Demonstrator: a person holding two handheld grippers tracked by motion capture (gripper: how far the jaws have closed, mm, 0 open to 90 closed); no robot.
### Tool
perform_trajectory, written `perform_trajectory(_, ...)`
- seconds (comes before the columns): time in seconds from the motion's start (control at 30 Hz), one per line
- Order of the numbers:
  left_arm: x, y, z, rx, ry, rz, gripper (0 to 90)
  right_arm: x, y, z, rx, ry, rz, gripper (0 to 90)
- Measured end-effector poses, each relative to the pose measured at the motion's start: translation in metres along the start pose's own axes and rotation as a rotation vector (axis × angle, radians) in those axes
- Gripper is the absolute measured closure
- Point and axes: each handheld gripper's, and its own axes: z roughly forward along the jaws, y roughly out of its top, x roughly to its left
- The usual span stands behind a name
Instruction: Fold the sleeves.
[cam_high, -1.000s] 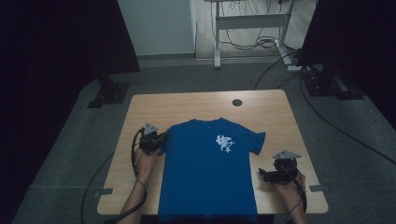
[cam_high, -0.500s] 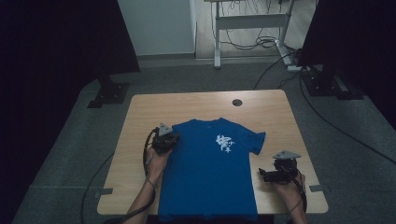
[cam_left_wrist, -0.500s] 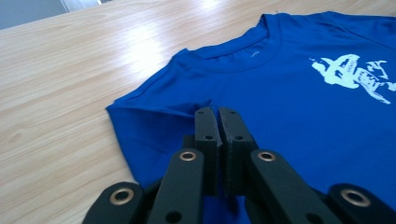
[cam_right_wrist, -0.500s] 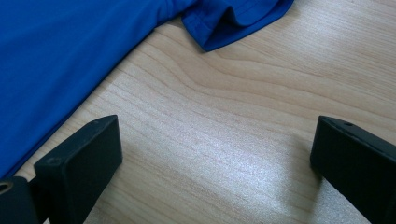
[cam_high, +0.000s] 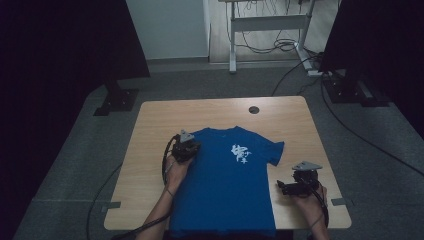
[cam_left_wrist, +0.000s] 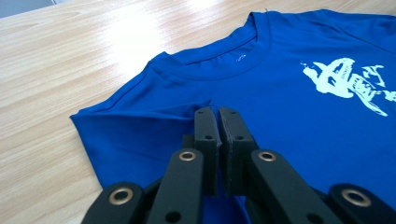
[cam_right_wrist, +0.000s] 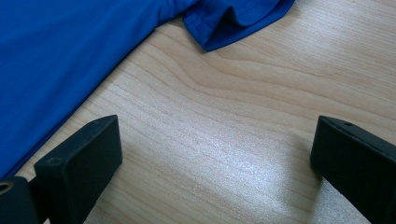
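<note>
- high view: a blue t-shirt (cam_high: 225, 185) lies flat on the wooden table (cam_high: 150, 125); the left gripper (cam_high: 186, 148) sits at its left shoulder, and the right gripper (cam_high: 295, 187) rests on bare wood just beside the shirt's right edge.
- left gripper view: jaws pressed together, pinching a fold of shirt fabric (cam_left_wrist: 154, 126) below the collar (cam_left_wrist: 219, 70).
- right gripper view: jaws spread wide over bare wood, nothing between them; a sleeve (cam_right_wrist: 233, 18) lies beyond.
</note>
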Motion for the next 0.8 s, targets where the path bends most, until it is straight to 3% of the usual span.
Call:
perform_trajectory(0.13,0.001,0.001,0.009,0.021,-0.001,0.006,85.1,0.0,0.0,0.0,0.0,0.002,-0.001,1.7)
perform_trajectory(0.33,0.008,-0.003,0.018,0.031,-0.009,-0.028,69.2,0.0,0.0,0.0,0.0,0.005,-0.003,1.8)
perform_trajectory(0.5,0.015,-0.004,0.012,0.006,-0.018,-0.079,57.8,0.0,0.0,0.0,0.0,0.007,-0.005,1.8)
perform_trajectory(0.6,0.019,-0.005,0.005,0.001,-0.011,-0.078,51.9,0.0,0.0,0.0,0.0,0.007,-0.005,1.8)
perform_trajectory(0.8,0.026,-0.008,0.004,0.026,0.007,-0.081,50.2,0.0,0.0,0.0,0.0,0.007,-0.005,1.8)
